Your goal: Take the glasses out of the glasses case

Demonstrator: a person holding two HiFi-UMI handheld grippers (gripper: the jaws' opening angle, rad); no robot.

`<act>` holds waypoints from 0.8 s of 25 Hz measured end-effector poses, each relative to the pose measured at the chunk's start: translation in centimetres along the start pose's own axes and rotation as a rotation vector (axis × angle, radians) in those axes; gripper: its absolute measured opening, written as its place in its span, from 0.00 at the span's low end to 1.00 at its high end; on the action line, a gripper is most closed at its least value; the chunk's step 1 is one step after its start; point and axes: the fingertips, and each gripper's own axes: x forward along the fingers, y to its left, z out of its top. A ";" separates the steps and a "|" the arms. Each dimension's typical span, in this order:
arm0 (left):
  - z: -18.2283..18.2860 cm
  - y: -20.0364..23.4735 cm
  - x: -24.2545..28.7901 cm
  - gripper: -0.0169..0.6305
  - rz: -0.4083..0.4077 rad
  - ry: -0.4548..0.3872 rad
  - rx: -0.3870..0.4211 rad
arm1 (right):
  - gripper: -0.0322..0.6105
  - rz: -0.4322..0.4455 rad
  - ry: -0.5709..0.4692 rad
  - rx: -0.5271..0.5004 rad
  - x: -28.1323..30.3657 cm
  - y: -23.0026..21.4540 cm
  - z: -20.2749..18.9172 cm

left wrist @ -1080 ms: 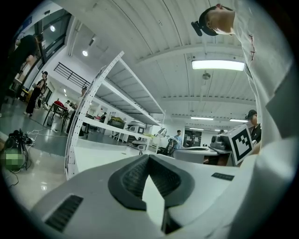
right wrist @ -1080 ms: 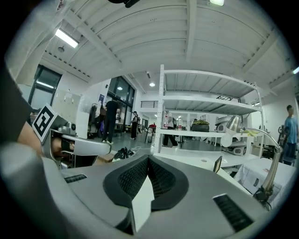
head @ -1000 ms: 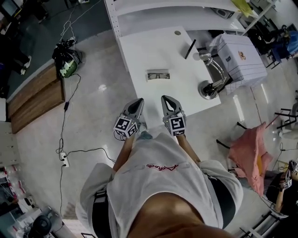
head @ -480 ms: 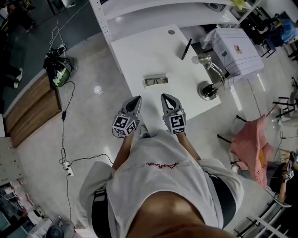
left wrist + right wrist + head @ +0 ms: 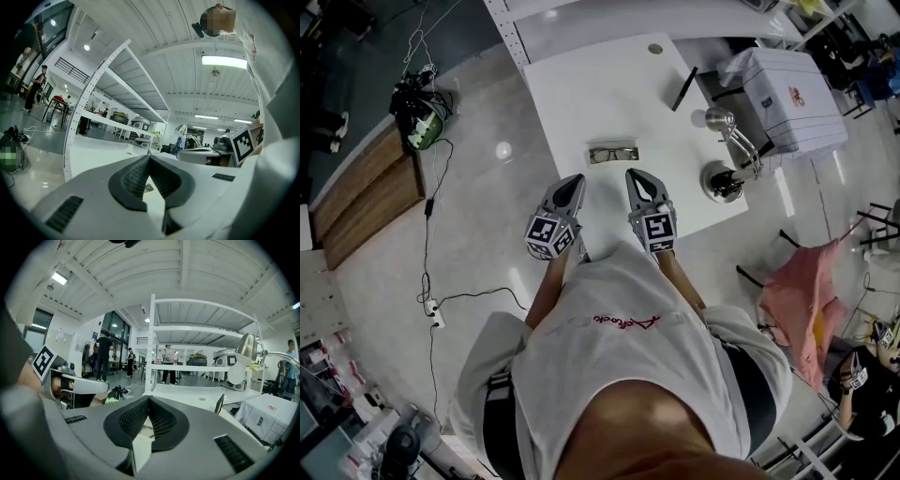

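Observation:
A small open glasses case lies on the white table near its front edge, with dark-framed glasses in it. My left gripper is held just short of the table edge, below and left of the case, jaws together and empty. My right gripper hovers over the front edge just below and right of the case, also shut on nothing. In the left gripper view the left gripper has its ribbed pads meeting at the tip, and the right gripper shows the same in the right gripper view.
A chrome desk lamp stands at the table's right side, a thin black slab behind it, a white box further right. A pink cloth hangs on a chair. Cables and a green-black bundle lie on the floor left.
Both grippers have come forward toward the table, closing the gap to the glasses case. Their jaws stay shut.

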 end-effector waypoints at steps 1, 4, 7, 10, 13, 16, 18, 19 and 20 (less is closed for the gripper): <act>-0.2 0.0 0.1 0.02 0.008 0.004 -0.004 | 0.09 0.005 0.004 0.004 0.1 -0.2 -0.2; -0.5 0.0 0.3 0.02 0.027 0.012 -0.009 | 0.09 0.023 0.016 0.010 0.3 -0.5 -0.7; -1.3 0.0 0.3 0.02 0.043 0.027 -0.020 | 0.09 0.039 0.039 0.021 0.2 -0.5 -1.7; -2.1 -0.2 0.4 0.02 0.054 0.045 -0.035 | 0.09 0.049 0.065 0.032 -0.1 -0.6 -2.8; -3.3 -0.5 0.4 0.02 0.061 0.070 -0.056 | 0.09 0.056 0.096 0.046 -0.6 -0.7 -3.9; -4.4 -0.7 0.3 0.02 0.065 0.091 -0.075 | 0.09 0.063 0.128 0.060 -1.0 -0.6 -5.2; -5.1 -0.8 0.3 0.02 0.065 0.105 -0.086 | 0.09 0.067 0.148 0.070 -1.2 -0.5 -6.0; -5.4 -0.9 0.3 0.02 0.065 0.112 -0.092 | 0.09 0.070 0.159 0.076 -1.3 -0.4 -6.5; -5.8 -1.0 0.2 0.02 0.066 0.119 -0.099 | 0.09 0.074 0.170 0.080 -1.4 -0.2 -7.0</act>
